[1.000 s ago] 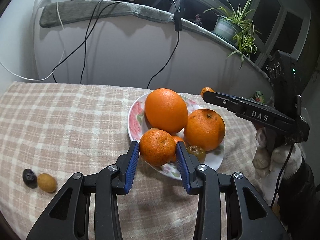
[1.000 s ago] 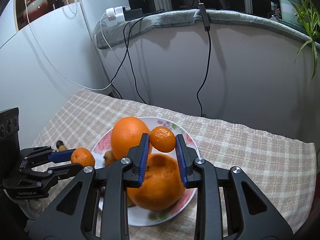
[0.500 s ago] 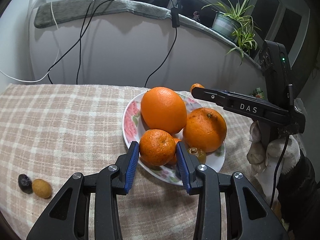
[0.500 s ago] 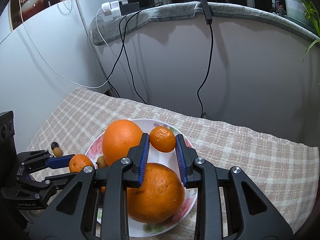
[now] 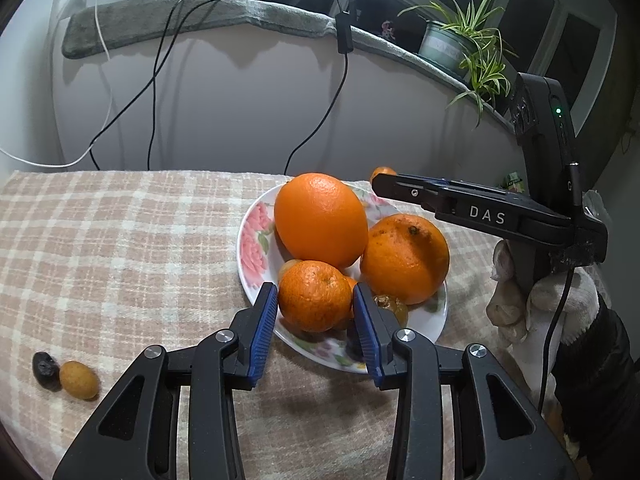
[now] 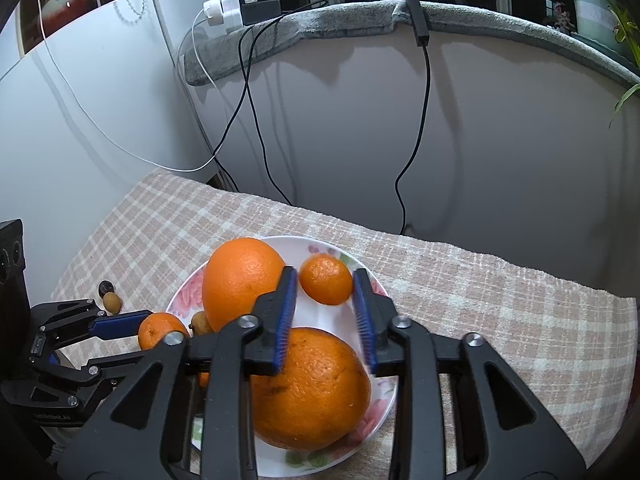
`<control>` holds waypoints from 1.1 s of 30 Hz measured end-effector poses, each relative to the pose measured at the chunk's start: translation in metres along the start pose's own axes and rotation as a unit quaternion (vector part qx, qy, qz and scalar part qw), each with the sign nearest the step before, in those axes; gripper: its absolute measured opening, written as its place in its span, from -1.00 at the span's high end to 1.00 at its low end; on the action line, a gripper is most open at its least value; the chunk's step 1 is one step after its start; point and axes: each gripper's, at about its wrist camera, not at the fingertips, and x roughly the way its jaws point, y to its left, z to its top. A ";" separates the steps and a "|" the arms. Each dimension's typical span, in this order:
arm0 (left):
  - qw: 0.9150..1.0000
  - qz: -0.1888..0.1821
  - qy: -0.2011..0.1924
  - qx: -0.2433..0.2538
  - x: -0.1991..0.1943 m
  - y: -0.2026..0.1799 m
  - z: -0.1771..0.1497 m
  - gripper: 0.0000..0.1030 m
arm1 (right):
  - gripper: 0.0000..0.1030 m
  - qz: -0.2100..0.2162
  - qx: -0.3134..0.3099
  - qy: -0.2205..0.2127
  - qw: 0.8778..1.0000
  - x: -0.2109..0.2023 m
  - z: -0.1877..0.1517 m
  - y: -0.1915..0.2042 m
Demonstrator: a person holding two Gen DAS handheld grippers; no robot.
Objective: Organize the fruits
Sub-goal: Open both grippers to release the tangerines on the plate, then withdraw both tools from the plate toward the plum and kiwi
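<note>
A floral plate (image 5: pixel 256 240) on the checked cloth holds two large oranges (image 5: pixel 320 218) (image 5: pixel 404 258) and small brown fruits (image 5: pixel 394 306). My left gripper (image 5: pixel 315 302) is shut on a mandarin (image 5: pixel 314 295) over the plate's near rim. My right gripper (image 6: pixel 324 286) stands around a small mandarin (image 6: pixel 326 279) over the plate's far side; a gap shows at the left pad, so the jaws look slightly open. The right gripper shows in the left wrist view (image 5: pixel 480 212). A dark fruit (image 5: pixel 44 365) and a small brown fruit (image 5: pixel 79 379) lie on the cloth at left.
A grey wall with hanging black and white cables (image 5: pixel 152 80) stands behind the table. A ledge above carries a potted plant (image 5: pixel 460 48) and a charger (image 6: pixel 224 12). The checked cloth (image 5: pixel 120 240) extends left of the plate.
Both grippers drew back and slightly higher from the plate view. The right jaws widened a little around the small mandarin. The left gripper keeps its mandarin.
</note>
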 end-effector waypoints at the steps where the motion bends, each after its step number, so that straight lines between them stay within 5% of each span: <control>1: 1.000 0.000 0.000 0.000 0.000 0.000 0.000 0.04 | -0.05 -0.003 0.000 -0.004 1.000 -0.001 0.000 0.000; 2: 1.000 -0.002 0.000 0.000 0.000 0.000 0.001 -0.06 | -0.26 -0.006 0.001 -0.009 1.000 -0.003 -0.001 0.000; 9: 1.000 0.002 -0.002 0.004 -0.001 -0.002 0.001 -0.32 | -0.62 -0.005 0.009 -0.017 1.000 -0.009 -0.001 -0.002; 33: 0.999 0.027 -0.025 0.008 -0.031 0.003 -0.007 -0.35 | -0.67 0.006 0.017 -0.042 0.999 -0.041 -0.002 0.021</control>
